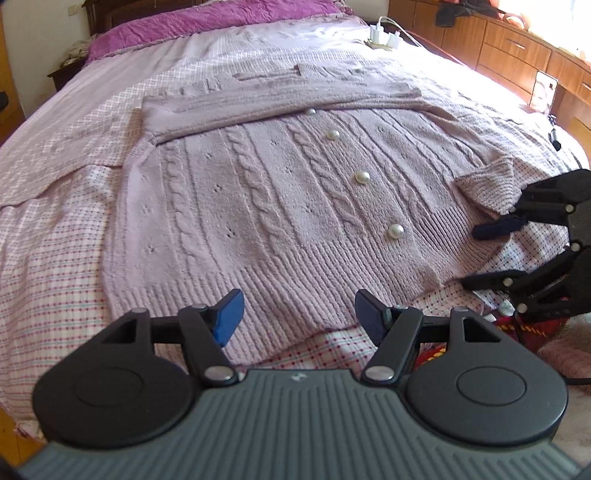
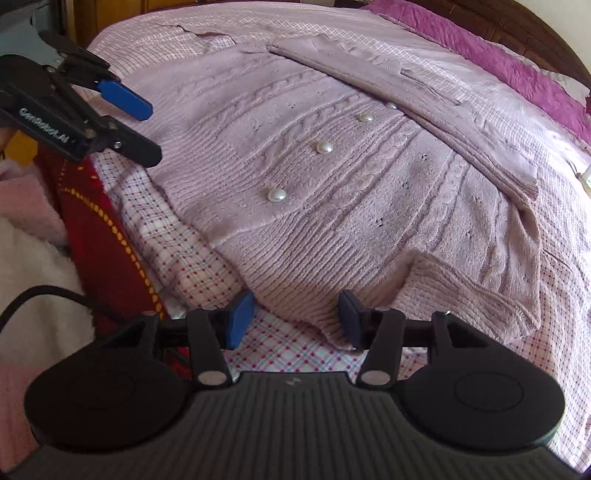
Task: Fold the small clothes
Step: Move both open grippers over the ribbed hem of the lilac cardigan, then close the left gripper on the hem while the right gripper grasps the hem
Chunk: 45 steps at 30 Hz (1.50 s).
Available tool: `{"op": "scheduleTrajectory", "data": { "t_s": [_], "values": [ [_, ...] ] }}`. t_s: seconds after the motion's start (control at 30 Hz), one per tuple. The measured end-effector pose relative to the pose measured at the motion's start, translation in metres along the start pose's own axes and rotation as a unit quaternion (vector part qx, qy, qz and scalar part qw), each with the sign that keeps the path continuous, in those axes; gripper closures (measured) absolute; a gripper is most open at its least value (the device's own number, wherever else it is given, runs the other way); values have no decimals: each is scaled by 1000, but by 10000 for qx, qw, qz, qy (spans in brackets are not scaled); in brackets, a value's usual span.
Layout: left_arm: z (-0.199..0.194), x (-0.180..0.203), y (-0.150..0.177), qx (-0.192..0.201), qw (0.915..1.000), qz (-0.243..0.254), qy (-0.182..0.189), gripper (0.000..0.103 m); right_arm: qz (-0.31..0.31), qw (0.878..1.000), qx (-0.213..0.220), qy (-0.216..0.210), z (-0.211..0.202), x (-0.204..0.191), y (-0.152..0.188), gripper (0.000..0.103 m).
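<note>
Both your tongs stand apart and empty — the left tongs (image 1: 299,314) hover over the cardigan's (image 1: 258,206) ribbed hem, the right tongs (image 2: 295,319) at its folded corner. Beyond, the cardigan lies flat on the bed (image 1: 48,236) — pearl buttons (image 1: 362,178) up, one sleeve (image 1: 280,105) folded across.

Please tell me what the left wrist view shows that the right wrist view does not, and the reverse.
Only the left wrist view shows the white chargers near the head of the bed, the wooden drawer cabinet and the dark nightstand. Only the right wrist view shows the white fluffy blanket and the printed lettering on the left tongs. Both show the lilac cable-knit cardigan with pearl buttons lying flat on the checked bedsheet, one sleeve folded across its chest, the purple quilt, a red fabric with yellow dots, and the right tongs, both pairs open.
</note>
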State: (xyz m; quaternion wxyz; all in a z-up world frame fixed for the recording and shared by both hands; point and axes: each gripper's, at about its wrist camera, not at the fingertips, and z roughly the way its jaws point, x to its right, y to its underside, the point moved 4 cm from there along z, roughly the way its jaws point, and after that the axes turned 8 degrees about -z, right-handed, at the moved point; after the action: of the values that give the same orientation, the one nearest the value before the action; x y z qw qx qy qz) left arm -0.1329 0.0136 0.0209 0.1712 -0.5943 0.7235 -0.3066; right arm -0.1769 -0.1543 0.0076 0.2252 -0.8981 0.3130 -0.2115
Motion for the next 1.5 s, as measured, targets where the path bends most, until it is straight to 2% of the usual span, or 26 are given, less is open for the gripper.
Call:
{"op": "scheduleTrajectory", "data": {
  "t_s": [0.13,0.23,0.3,0.37,0.6,0.73,0.83,1.0,1.1,1.17,1.23,1.27,1.3,1.4,1.5],
  "values": [
    [8,5,5,-287,9990,92,324,35,-123,9997,-38,192,8,-2,-4,44],
    [12,12,8,-350,9986,328,241,34,-5,9994,72,350,12,1,-7,44],
    [14,17,10,-379,9976,527,242,29,140,9987,154,457,16,6,-10,44],
    [15,21,12,-402,9964,689,303,28,348,9976,236,557,19,12,-12,44],
    [27,24,10,-354,9939,1046,-44,28,1241,9872,692,721,15,32,-16,44],
    [31,26,9,-255,9922,1203,-213,25,1599,9817,813,636,13,39,-15,44],
    [32,23,5,-91,9926,1172,-318,25,1581,9823,792,615,12,37,-13,44],
    [36,12,-1,164,9909,1085,-785,26,1694,9811,717,592,14,33,-6,44],
    [37,8,-2,227,9922,981,-734,28,1741,9802,715,611,15,31,-1,44],
    [36,9,-1,291,9928,964,-650,41,1751,9796,728,668,17,28,1,44],
    [35,10,0,347,9935,923,-568,65,1737,9791,756,736,16,26,1,45],
    [34,11,-1,388,9937,906,-539,73,1740,9786,779,780,15,26,1,48],
    [32,11,-1,441,9938,885,-510,88,1741,9781,822,796,13,26,1,58],
    [24,11,-5,620,9944,785,-349,95,1814,9751,1000,796,7,27,-2,78],
    [16,10,-13,801,9944,642,-252,95,1912,9703,1218,848,1,31,-8,88]
  ]
}}
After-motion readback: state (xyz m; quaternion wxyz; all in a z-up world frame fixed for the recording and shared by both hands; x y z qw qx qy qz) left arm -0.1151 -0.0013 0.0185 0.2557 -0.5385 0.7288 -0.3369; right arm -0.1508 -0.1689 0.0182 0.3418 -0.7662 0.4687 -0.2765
